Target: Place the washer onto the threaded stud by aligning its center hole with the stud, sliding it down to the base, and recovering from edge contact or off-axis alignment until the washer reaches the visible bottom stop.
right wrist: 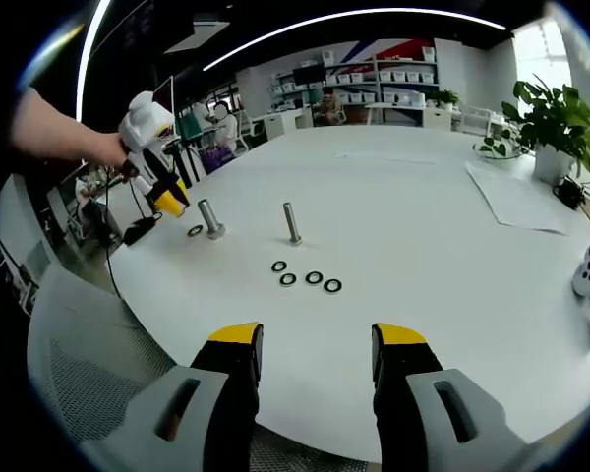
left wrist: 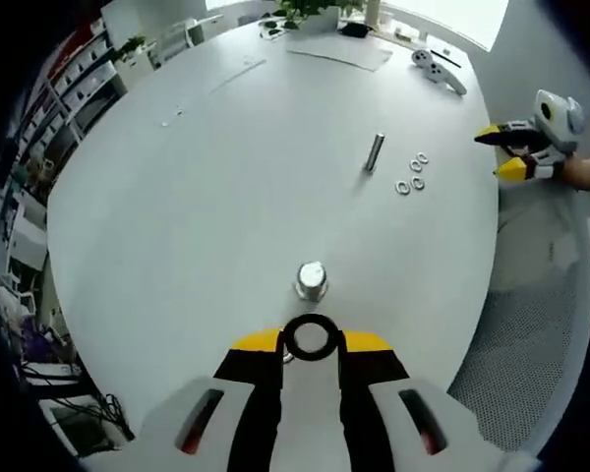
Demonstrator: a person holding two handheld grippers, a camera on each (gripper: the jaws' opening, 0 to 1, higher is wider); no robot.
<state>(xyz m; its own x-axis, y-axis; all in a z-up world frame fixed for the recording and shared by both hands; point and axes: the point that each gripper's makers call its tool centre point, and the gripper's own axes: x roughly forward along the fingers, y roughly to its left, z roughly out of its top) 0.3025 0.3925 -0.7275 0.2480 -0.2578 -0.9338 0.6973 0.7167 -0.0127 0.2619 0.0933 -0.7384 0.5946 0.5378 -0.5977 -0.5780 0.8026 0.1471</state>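
We pinch the dark metal ring washer flat in the left gripper, just near of the upright threaded steel stud, ready for hole alignment; right gripper waits wide, empty.

Big round white surface, office room. Shelving with white bins along the far wall, more shelves in the left gripper view. Potted plant by the edge, paper sheet beside it. Curved ceiling light strip, dark ceiling. Mesh chair tucked against the near rim. Bright window at the far side.
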